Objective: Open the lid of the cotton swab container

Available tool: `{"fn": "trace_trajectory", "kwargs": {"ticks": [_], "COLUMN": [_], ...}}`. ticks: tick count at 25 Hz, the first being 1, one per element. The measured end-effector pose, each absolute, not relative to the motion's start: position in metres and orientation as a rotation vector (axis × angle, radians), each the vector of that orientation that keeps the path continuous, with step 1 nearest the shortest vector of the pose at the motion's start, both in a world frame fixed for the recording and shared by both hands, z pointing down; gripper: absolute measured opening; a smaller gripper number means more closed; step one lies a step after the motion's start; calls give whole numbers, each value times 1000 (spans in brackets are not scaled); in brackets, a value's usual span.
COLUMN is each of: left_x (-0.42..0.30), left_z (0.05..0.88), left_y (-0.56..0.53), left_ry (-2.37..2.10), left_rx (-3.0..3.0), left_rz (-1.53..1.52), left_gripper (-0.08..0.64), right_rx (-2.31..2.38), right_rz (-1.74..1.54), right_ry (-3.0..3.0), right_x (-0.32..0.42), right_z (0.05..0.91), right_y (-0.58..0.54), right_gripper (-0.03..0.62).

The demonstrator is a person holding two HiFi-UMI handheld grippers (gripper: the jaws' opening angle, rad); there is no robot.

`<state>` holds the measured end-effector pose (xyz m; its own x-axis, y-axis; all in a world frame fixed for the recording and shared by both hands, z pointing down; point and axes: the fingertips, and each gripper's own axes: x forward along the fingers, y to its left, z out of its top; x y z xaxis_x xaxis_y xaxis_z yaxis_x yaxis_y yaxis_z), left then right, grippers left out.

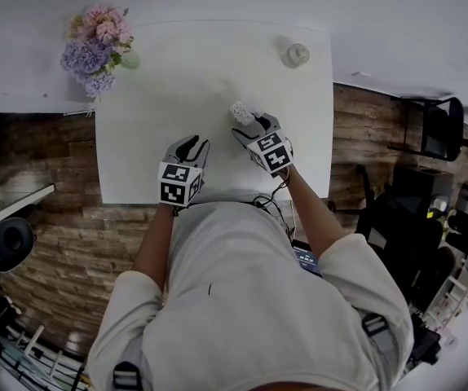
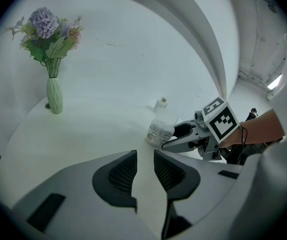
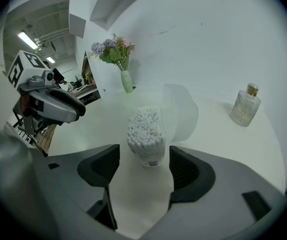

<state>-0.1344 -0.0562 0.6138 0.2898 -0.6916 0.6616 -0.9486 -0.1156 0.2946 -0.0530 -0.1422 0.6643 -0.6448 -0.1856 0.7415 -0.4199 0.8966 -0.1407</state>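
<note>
The right gripper (image 3: pixel 143 160) has its jaws spread wide, and the cotton swab container (image 3: pixel 145 129) stands between them on the white table (image 3: pixel 218 149), touching neither jaw, with its clear lid (image 3: pixel 184 113) flipped back, while the left gripper (image 2: pixel 144 170) waits nearby, a little open and empty.

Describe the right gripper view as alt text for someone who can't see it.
An open cotton swab container, clear lid flipped back and swabs exposed, stands on a table between the open fingers, touching neither. The left gripper hovers at left; a flower vase and bottle stand behind.
</note>
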Motion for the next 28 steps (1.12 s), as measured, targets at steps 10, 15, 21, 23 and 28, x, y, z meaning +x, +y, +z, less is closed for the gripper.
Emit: {"fn": "trace_trajectory", "kwargs": {"ticks": [10,15,21,23,28], "left_x": [-115,-97,-77,-71,-55], "left_z": [618,618,617,617,611], "left_y": [-56,-59,-59,-60,-52], "left_ry": [-1417,-1377,-1340,-1336,-1363], "left_rx": [1915,1952,1990,1999,2013], "left_rz": [500,522,551,564,585], "left_gripper": [117,117,117,117,117], "right_rx": [496,530,593,630,691], "right_rz": [429,453,498,513,522], "right_ry": [-2274,-2271,-2275,-2285,-2320], "right_x": [-27,-11,12,20,38], "right_z": [658,655,646,639,624], "right_y": [-132,-122,-110,-109,-102], "right_gripper": [316,313,296,269,200]}}
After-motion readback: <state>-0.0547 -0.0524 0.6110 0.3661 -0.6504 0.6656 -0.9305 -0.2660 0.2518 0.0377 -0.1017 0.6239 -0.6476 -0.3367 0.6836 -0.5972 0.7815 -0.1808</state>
